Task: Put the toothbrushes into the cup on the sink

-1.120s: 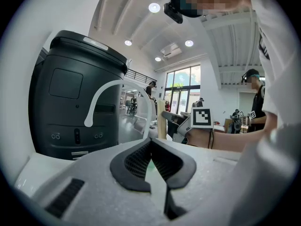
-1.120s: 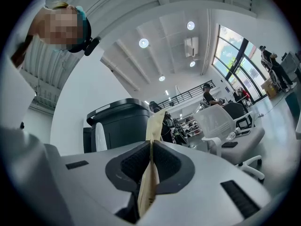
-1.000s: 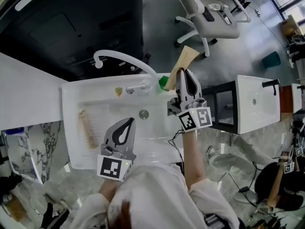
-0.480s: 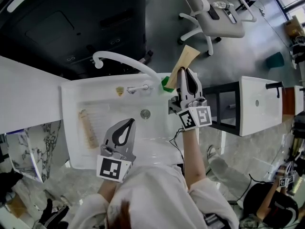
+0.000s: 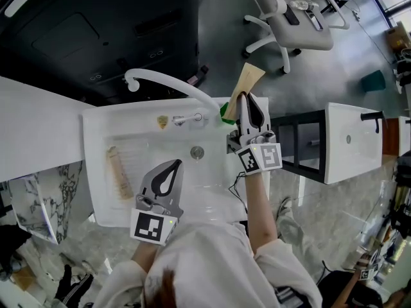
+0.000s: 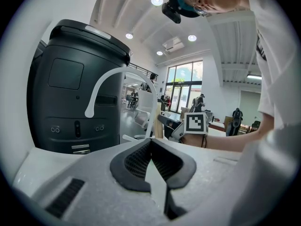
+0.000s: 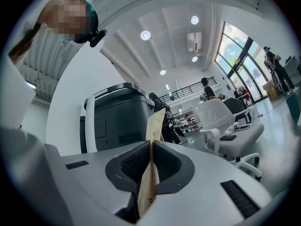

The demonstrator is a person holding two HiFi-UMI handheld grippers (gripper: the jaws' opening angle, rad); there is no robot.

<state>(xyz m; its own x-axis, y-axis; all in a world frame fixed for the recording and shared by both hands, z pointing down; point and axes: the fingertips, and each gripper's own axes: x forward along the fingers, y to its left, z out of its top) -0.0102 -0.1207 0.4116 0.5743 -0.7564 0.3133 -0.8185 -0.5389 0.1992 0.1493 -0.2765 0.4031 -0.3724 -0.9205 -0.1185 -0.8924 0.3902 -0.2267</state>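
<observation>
**Asker:** What is your right gripper holding?

**Me:** My right gripper is pinched tight on a tan paper toothbrush packet. The packet's upper end sticks out past the jaw tips, beyond the far edge of the sink. Its lower end runs down between the jaws, out of sight. The paper is opaque, so I cannot see the brush itself.

**Asker:** Where is the cup?

**Me:** The cup is on the sink's far edge, towards the right corner, just beside my right gripper's tips. Only a green sliver of it shows from the head view, because the gripper covers the rest. I cannot tell what is in it. Neither gripper view shows it at all.

**Asker:** And your left gripper?

**Me:** My left gripper has its jaws pressed together with nothing between them. It hangs over the near part of the basin. Its own body blocks the basin in its view, so only the white faucet rises above it there.

**Asker:** Is there another toothbrush?

**Me:** A second packet lies flat in the basin near the sink's left edge, well apart from the cup. Its print is too small to read.
</observation>
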